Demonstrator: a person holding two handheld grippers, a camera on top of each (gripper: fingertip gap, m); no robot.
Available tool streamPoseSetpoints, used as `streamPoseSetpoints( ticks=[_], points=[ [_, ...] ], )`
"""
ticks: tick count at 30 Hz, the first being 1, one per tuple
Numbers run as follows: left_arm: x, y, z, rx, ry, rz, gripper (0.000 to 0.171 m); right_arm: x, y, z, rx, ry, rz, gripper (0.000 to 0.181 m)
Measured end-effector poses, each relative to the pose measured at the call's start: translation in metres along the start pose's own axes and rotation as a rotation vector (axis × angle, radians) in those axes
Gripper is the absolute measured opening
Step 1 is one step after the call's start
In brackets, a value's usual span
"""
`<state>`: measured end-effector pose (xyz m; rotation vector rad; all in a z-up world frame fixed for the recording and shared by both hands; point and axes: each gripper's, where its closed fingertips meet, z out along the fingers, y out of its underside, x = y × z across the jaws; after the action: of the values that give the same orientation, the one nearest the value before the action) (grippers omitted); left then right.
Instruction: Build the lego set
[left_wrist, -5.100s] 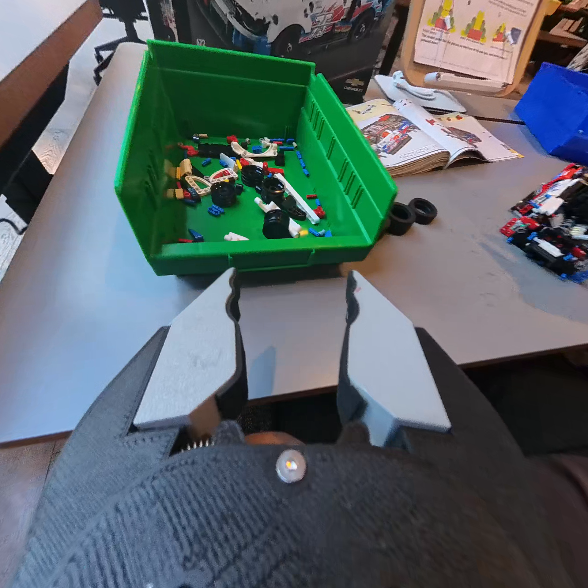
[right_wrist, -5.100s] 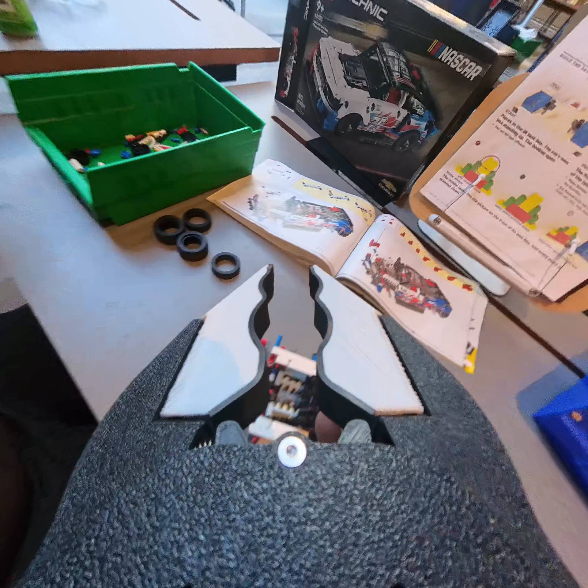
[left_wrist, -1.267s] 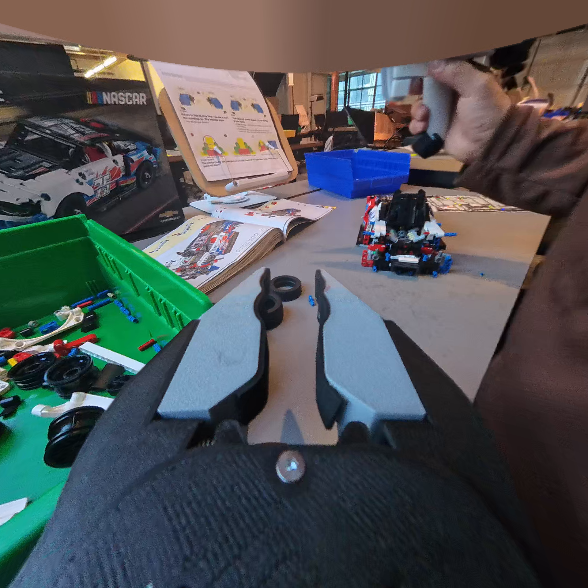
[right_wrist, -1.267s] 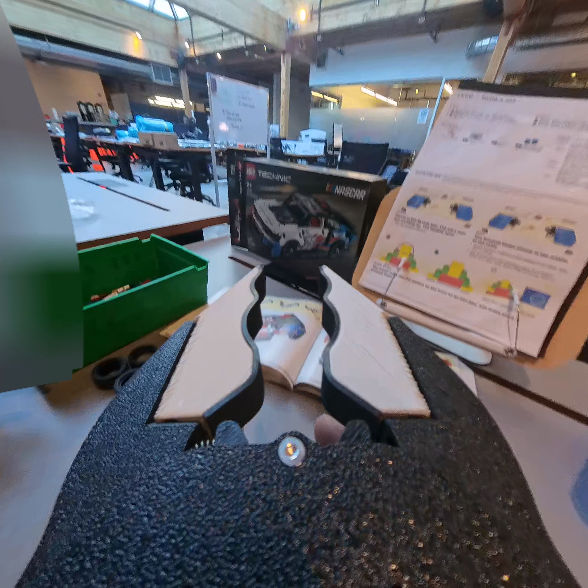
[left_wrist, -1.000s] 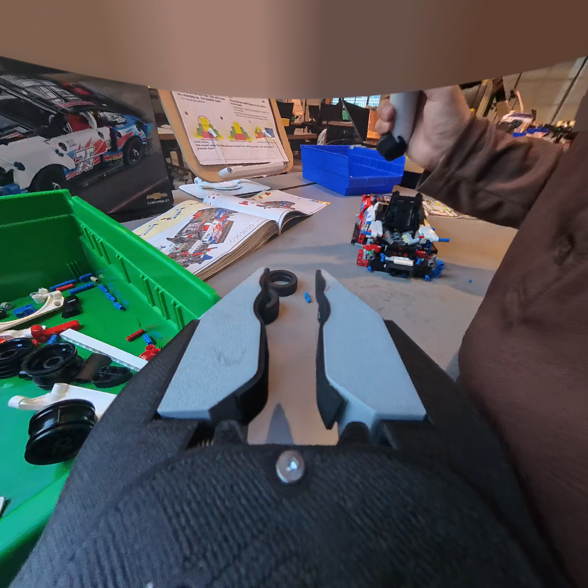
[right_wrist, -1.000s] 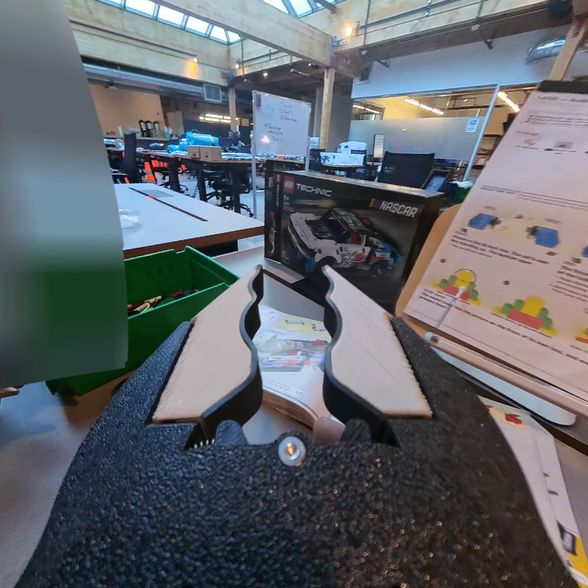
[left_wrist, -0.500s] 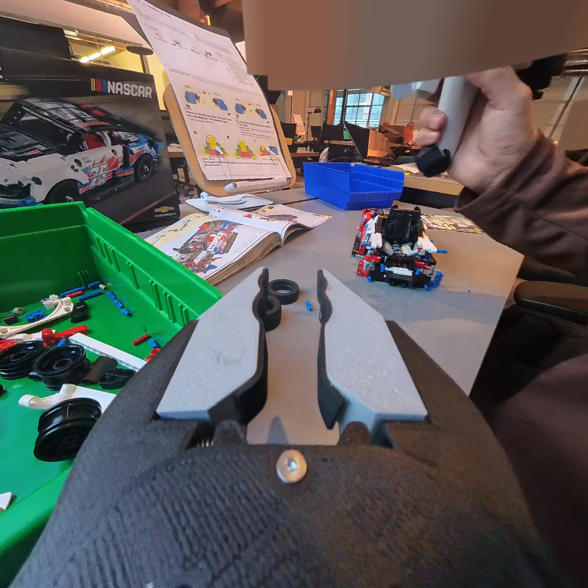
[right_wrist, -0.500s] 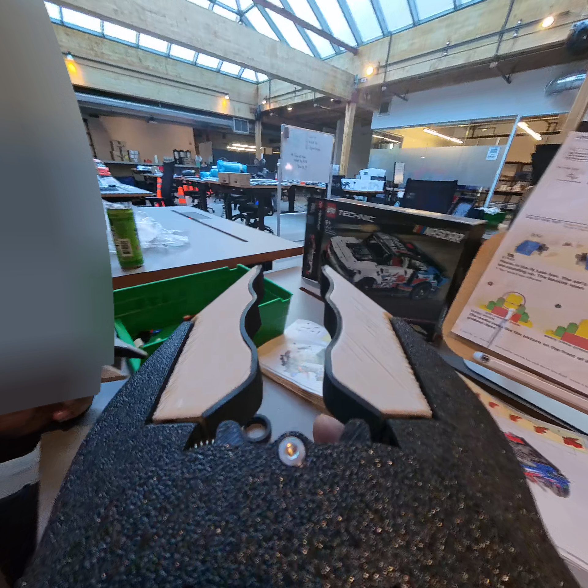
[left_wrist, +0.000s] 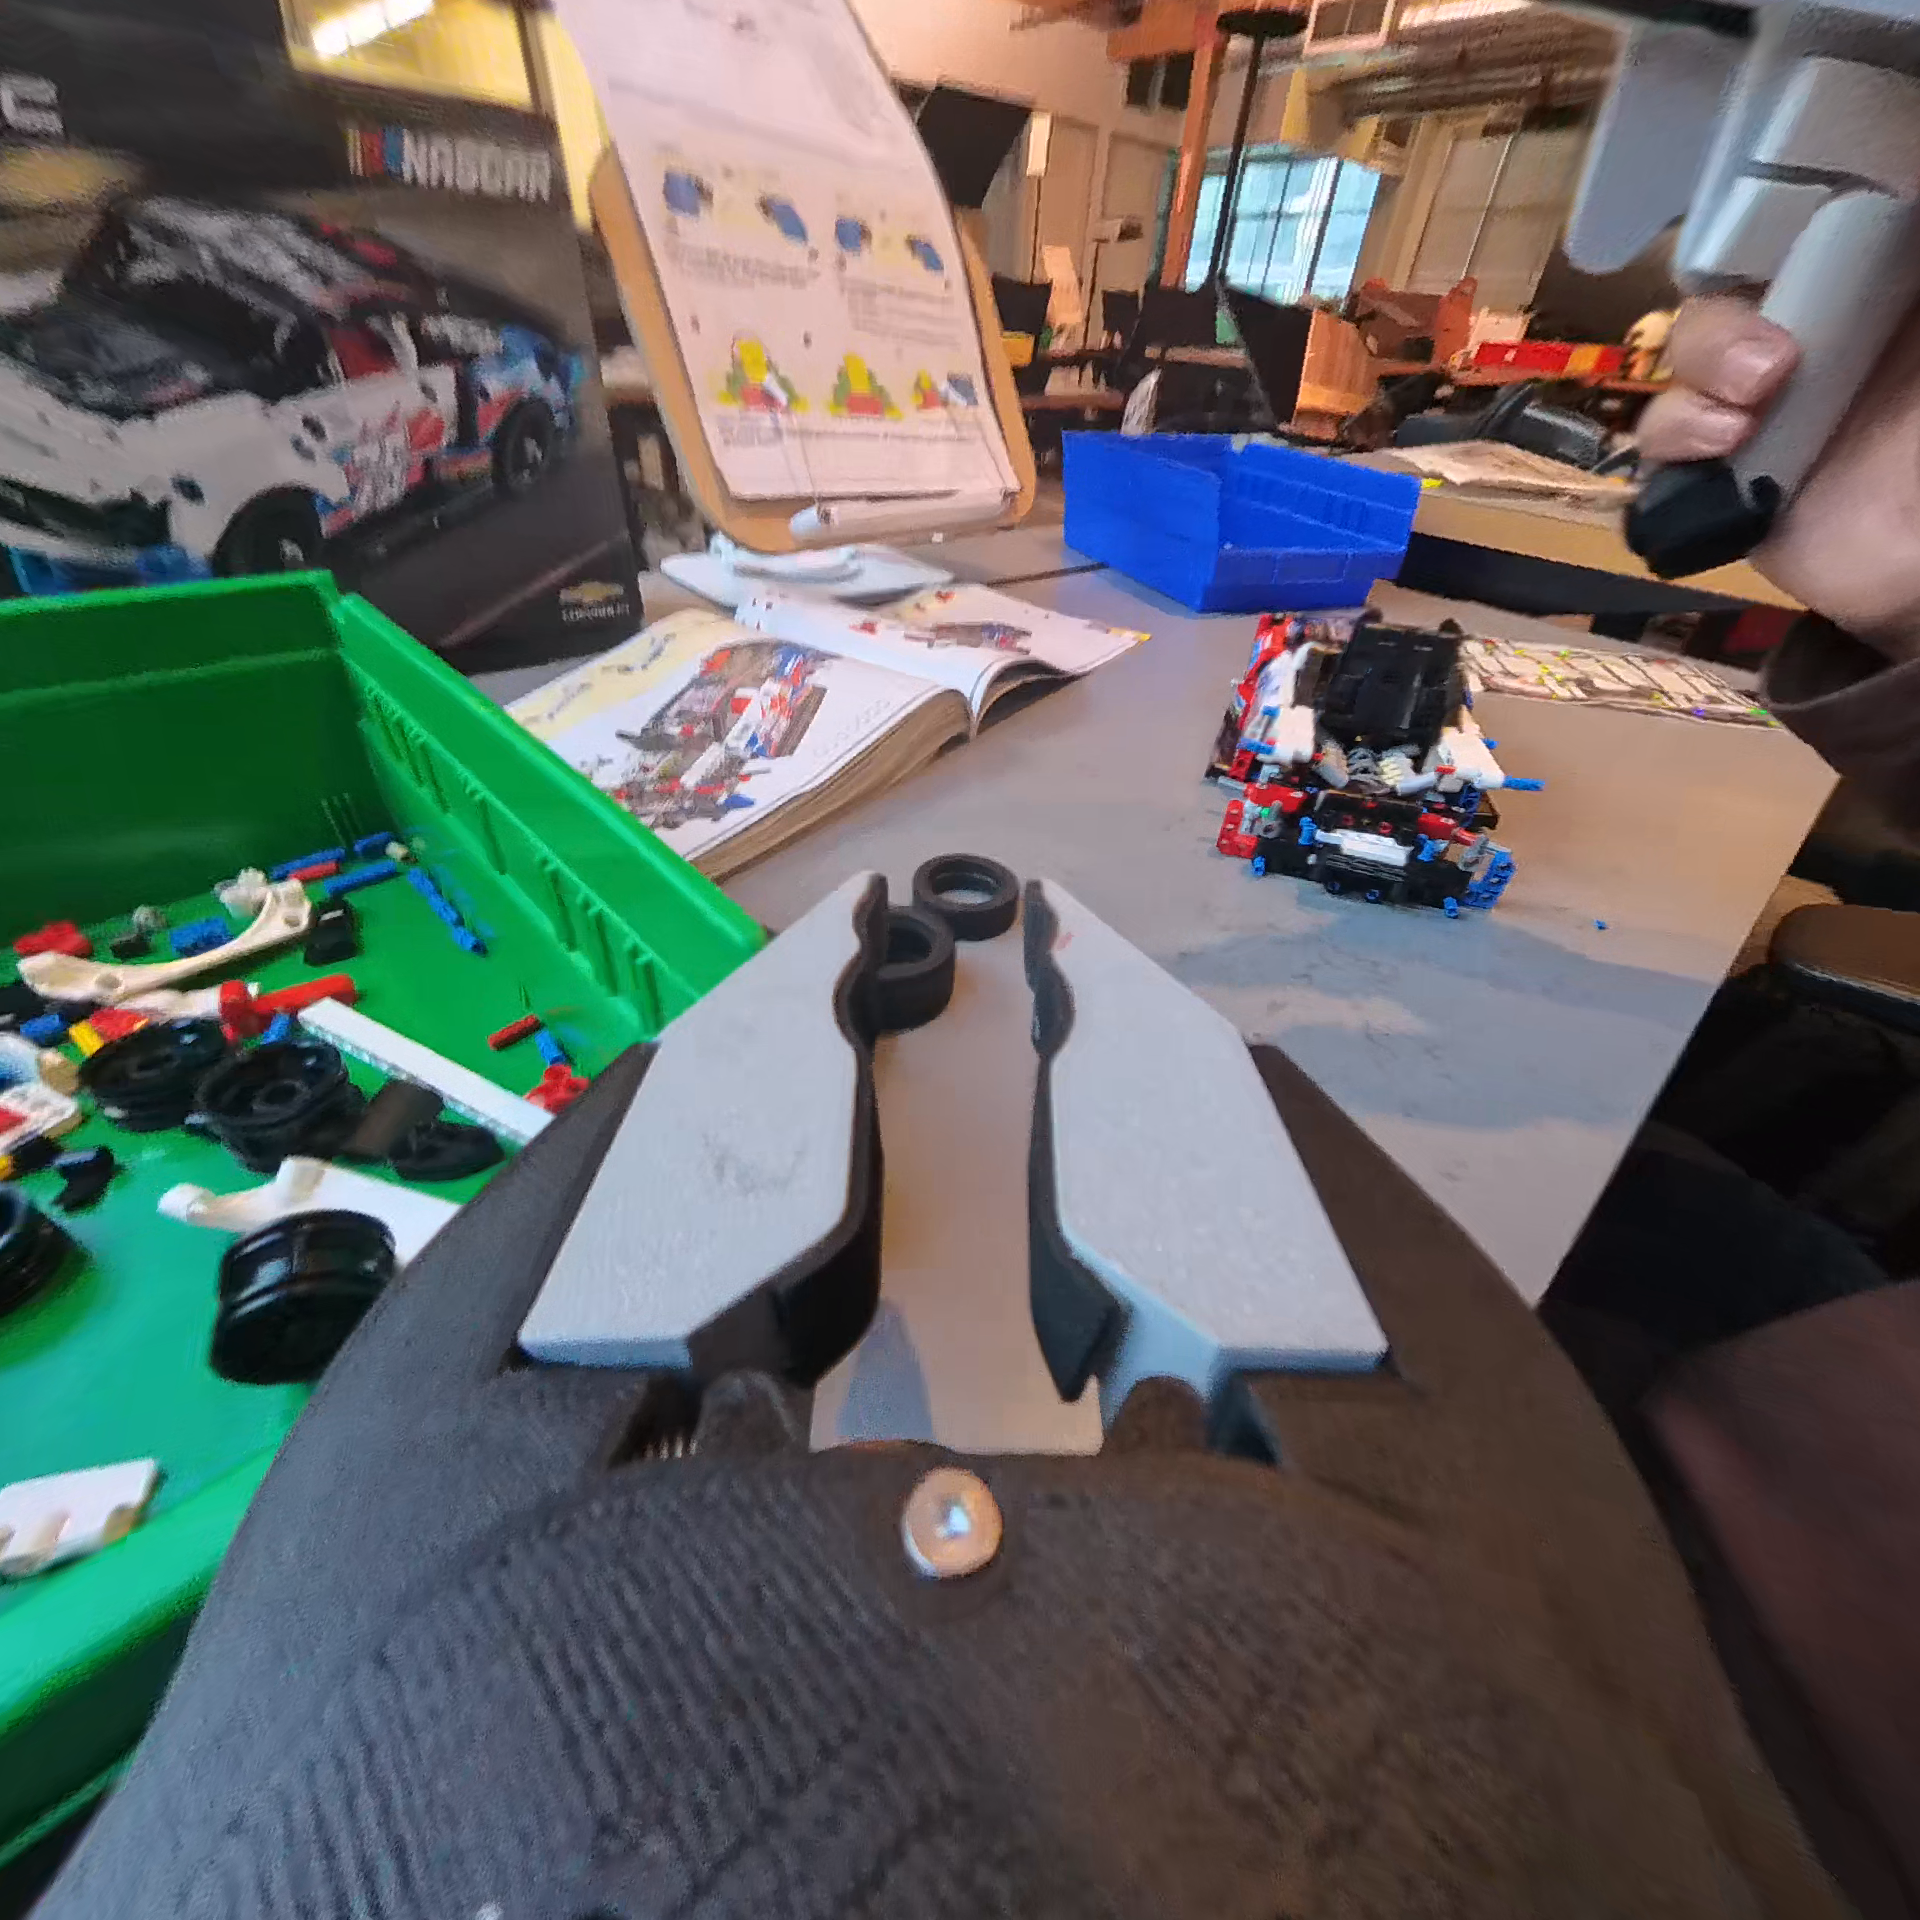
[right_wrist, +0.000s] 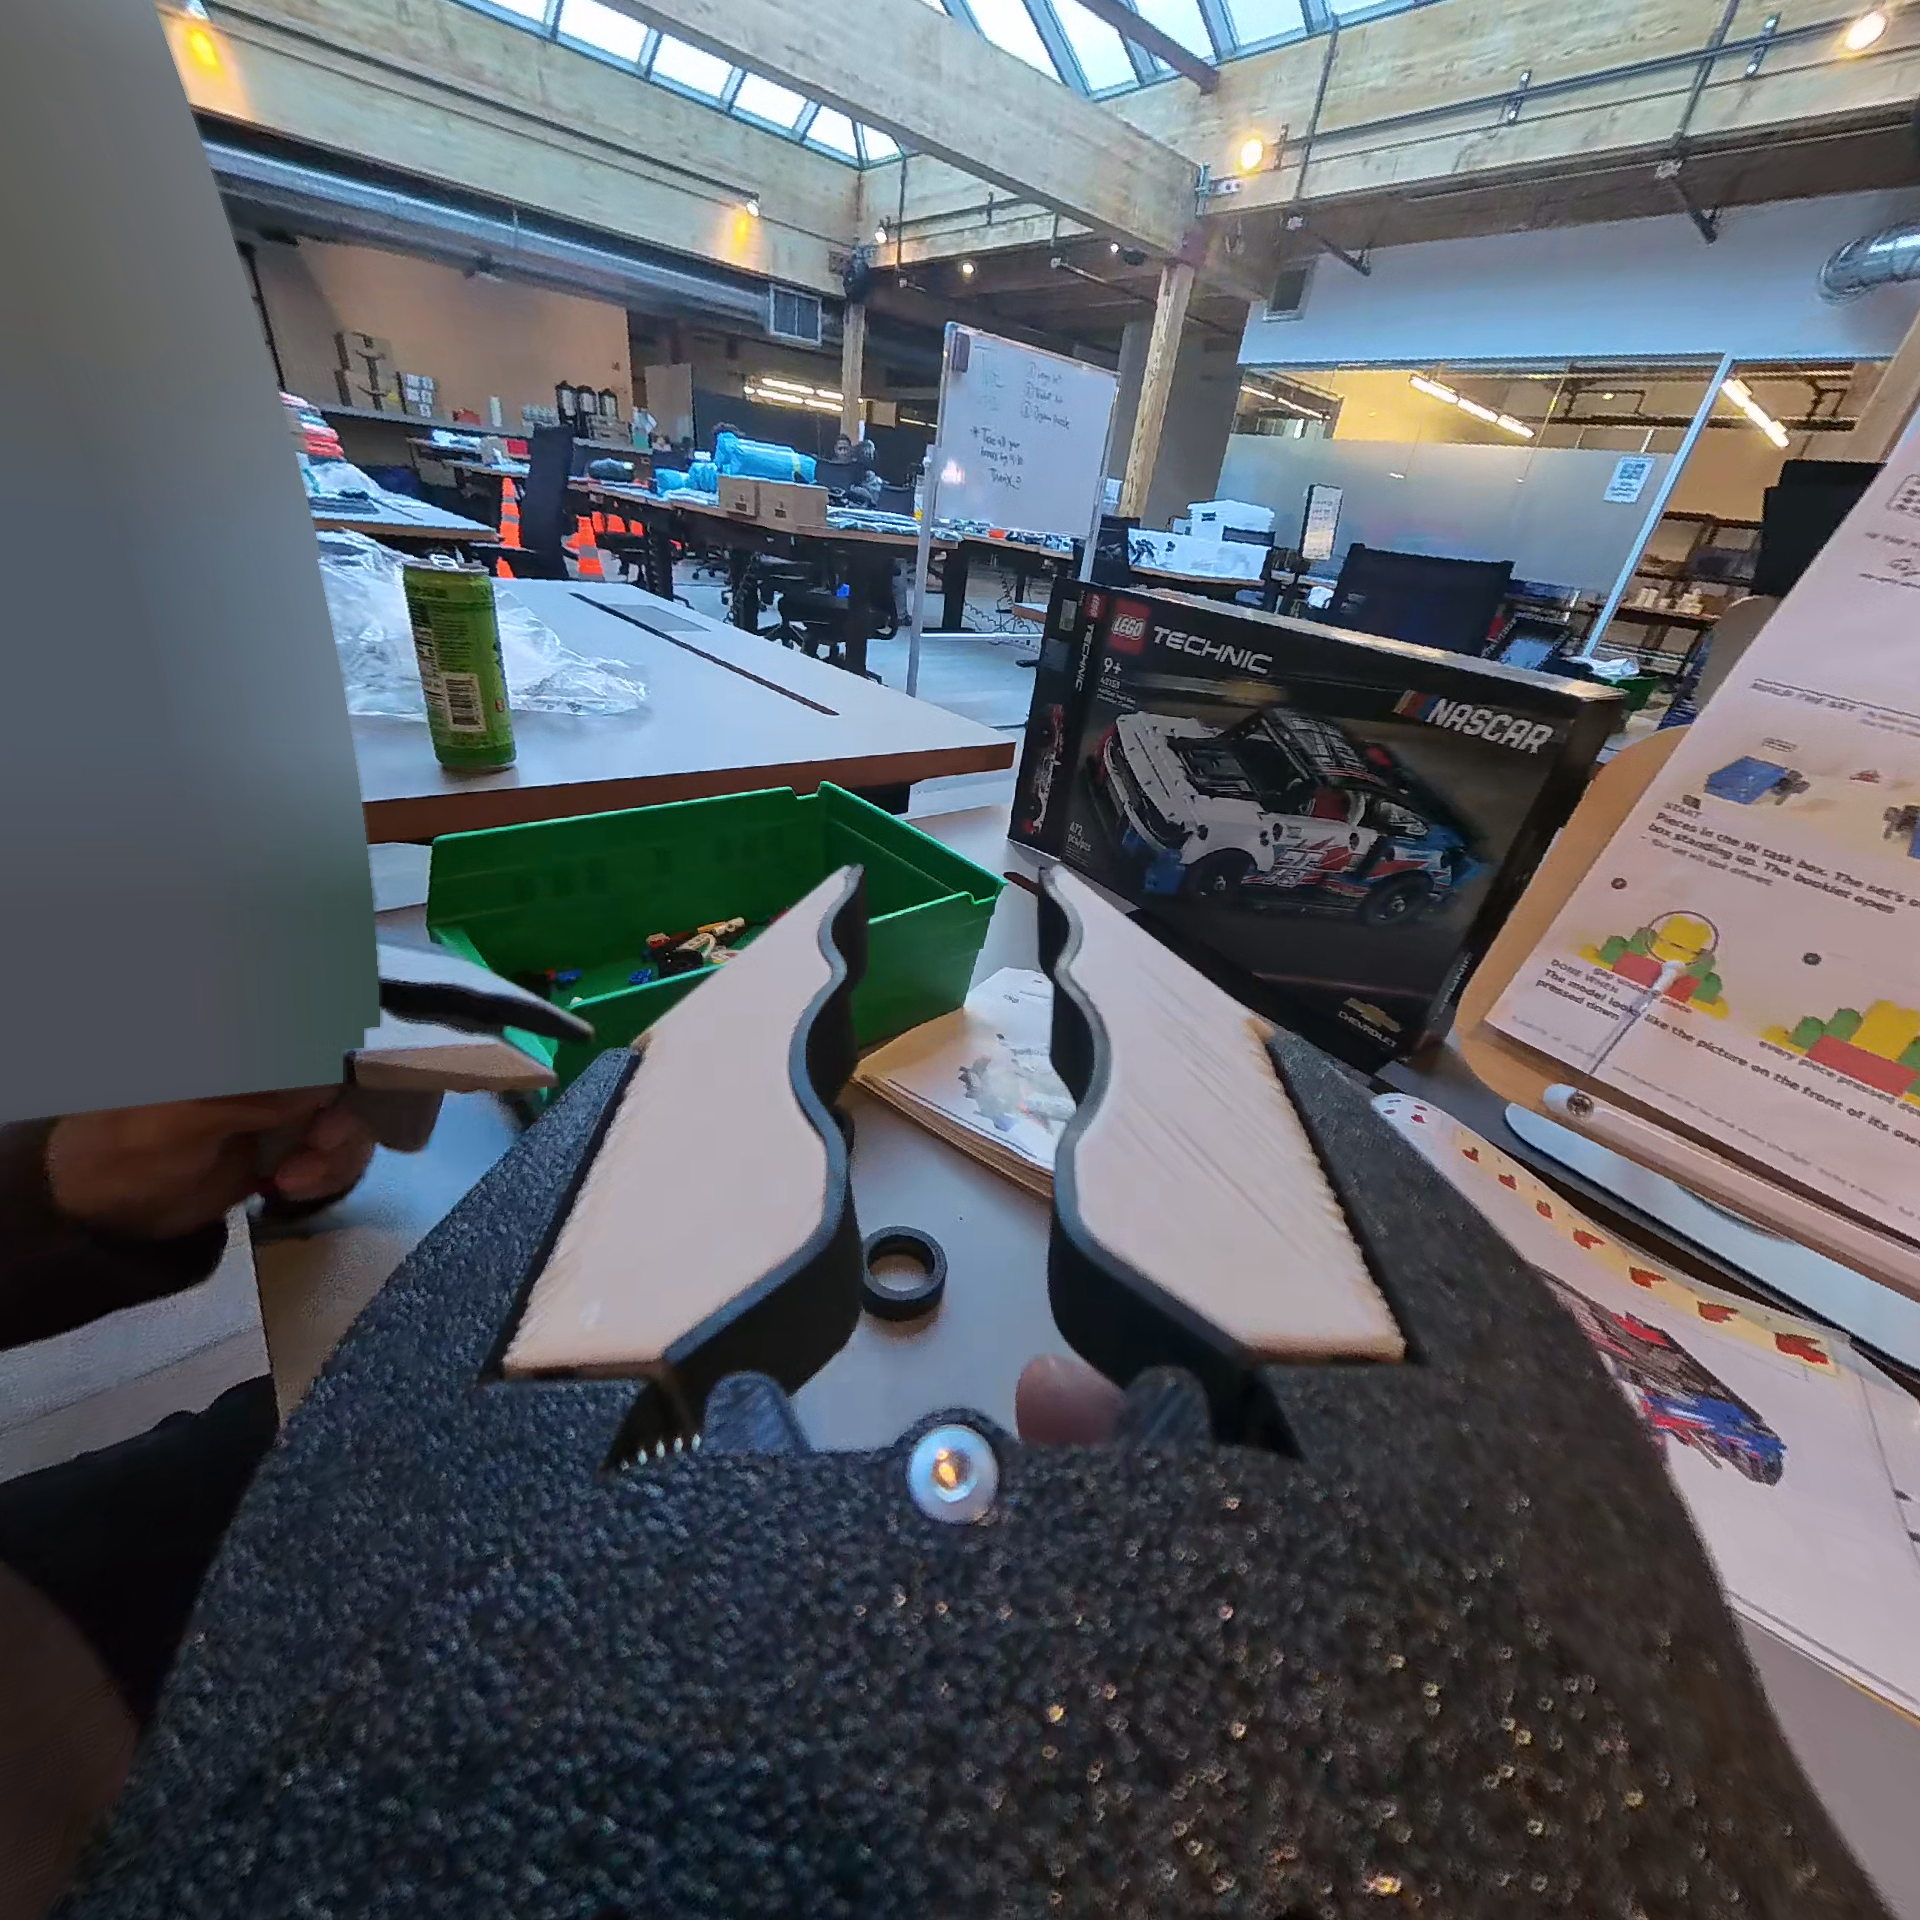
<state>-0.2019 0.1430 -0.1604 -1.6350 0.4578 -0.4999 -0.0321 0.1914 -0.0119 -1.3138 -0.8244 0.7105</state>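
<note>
left gripper (left_wrist: 954, 914) spread above black tyres (left_wrist: 914, 961), right gripper (right_wrist: 948, 914) raised, spread, empty

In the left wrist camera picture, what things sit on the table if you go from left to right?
Green bin of Lego pieces → open instruction booklet → two black tyres → half-built Lego car.

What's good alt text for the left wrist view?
The left tool hangs open and empty over a grey table, aimed at two black tyres. A green bin of loose parts sits left, a part-built car right, an open booklet behind.
</note>
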Motion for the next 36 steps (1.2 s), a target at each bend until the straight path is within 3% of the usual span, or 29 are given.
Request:
streamPoseSetpoints(
  ticks=[3, 6, 8, 11, 14, 17, 22, 27, 31, 36],
  points=[
    [-0.027, -0.024, -0.008, -0.094, -0.005, 0.002, 0.022, 0.005, -0.002, -0.004, -0.003, 0.014, 0.002, 0.032],
    [-0.062, -0.045, -0.010, -0.282, 0.055, 0.037, 0.022, 0.008, -0.003, -0.007, -0.003, 0.022, 0.010, 0.032],
    [-0.093, -0.044, -0.001, -0.420, 0.064, 0.120, 0.021, 0.008, -0.004, -0.008, -0.001, 0.020, 0.023, 0.032],
    [-0.131, -0.010, 0.022, -0.666, 0.121, 0.234, 0.014, 0.006, -0.004, -0.009, 0.008, 0.023, 0.035, 0.032],
    [-0.138, 0.036, 0.039, -0.895, 0.251, 0.241, 0.015, 0.004, -0.002, -0.012, -0.004, 0.034, 0.023, 0.032],
    [-0.141, 0.068, 0.048, -1.036, 0.296, 0.308, 0.015, 0.007, 0.000, -0.017, -0.024, 0.062, -0.006, 0.031],
    [-0.139, 0.084, 0.055, -1.107, 0.342, 0.321, 0.015, 0.017, -0.002, -0.027, -0.022, 0.090, 0.001, 0.031],
    [-0.145, 0.091, 0.057, -1.148, 0.311, 0.322, 0.000, 0.027, -0.005, -0.032, -0.003, 0.110, 0.011, 0.031],
    [-0.152, 0.086, 0.055, -1.130, 0.262, 0.324, 0.000, 0.032, -0.008, -0.037, 0.012, 0.124, 0.016, 0.030],
    [-0.158, 0.057, 0.051, -1.012, 0.209, 0.297, 0.000, 0.035, -0.004, -0.042, 0.008, 0.134, 0.020, 0.029]
  ],
)
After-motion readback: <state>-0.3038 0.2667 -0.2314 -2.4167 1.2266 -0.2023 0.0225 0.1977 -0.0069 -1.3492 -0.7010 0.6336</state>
